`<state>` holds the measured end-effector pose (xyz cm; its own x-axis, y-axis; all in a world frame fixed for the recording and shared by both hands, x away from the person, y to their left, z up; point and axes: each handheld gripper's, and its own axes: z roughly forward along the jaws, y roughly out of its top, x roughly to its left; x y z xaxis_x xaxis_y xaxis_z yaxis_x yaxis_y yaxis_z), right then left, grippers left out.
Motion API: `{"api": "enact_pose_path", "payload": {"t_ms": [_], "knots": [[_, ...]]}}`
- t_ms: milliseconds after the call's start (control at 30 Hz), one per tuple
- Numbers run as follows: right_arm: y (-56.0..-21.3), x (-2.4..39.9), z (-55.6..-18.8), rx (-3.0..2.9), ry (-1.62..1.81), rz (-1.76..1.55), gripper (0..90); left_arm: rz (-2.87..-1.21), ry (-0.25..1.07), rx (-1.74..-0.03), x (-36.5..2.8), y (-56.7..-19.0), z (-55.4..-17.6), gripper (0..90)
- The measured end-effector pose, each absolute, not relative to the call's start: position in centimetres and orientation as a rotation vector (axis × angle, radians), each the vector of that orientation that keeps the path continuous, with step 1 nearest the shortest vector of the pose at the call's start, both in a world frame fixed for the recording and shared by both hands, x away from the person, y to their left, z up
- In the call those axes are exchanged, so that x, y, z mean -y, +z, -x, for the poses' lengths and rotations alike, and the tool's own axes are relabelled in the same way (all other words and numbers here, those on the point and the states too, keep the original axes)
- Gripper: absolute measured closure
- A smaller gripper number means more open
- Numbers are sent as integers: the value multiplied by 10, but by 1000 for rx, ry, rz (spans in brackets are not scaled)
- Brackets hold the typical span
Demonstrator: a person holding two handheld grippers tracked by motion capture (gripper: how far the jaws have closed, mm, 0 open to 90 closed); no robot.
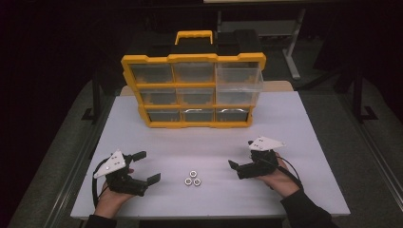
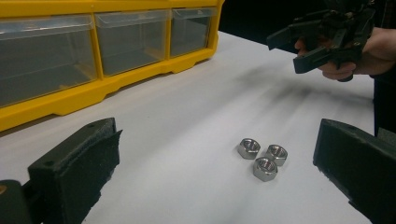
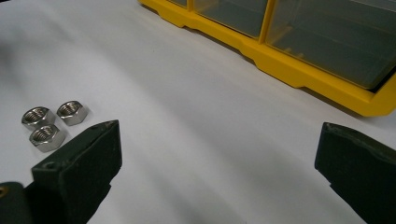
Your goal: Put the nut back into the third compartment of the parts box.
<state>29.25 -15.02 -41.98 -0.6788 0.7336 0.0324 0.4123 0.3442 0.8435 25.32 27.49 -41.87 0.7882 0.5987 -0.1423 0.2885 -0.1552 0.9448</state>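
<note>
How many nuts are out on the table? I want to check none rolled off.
3 nuts, clustered touching on the white table between the grippers: one rear, one front-left, one front-right. I cannot tell whether the organizer drawers hide more.

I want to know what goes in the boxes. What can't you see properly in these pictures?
- What lies in the drawers of the yellow organizer: high view, the clear fronts are dim and glary.
- The thread inside the three nuts: high view, too small.
- The organizer's upper rows: left gripper view, cut off by the top edge.
- The right gripper: left gripper view, partly cut off at the top edge.
</note>
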Motion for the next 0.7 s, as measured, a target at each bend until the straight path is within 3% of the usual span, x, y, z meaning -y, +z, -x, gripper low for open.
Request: {"api": "enact_pose_path", "payload": {"t_ms": [700], "knots": [[-414,186,-269,-2196,1315,-1005,3,-1772,319,-680,-274,-419,-254,0]]}}
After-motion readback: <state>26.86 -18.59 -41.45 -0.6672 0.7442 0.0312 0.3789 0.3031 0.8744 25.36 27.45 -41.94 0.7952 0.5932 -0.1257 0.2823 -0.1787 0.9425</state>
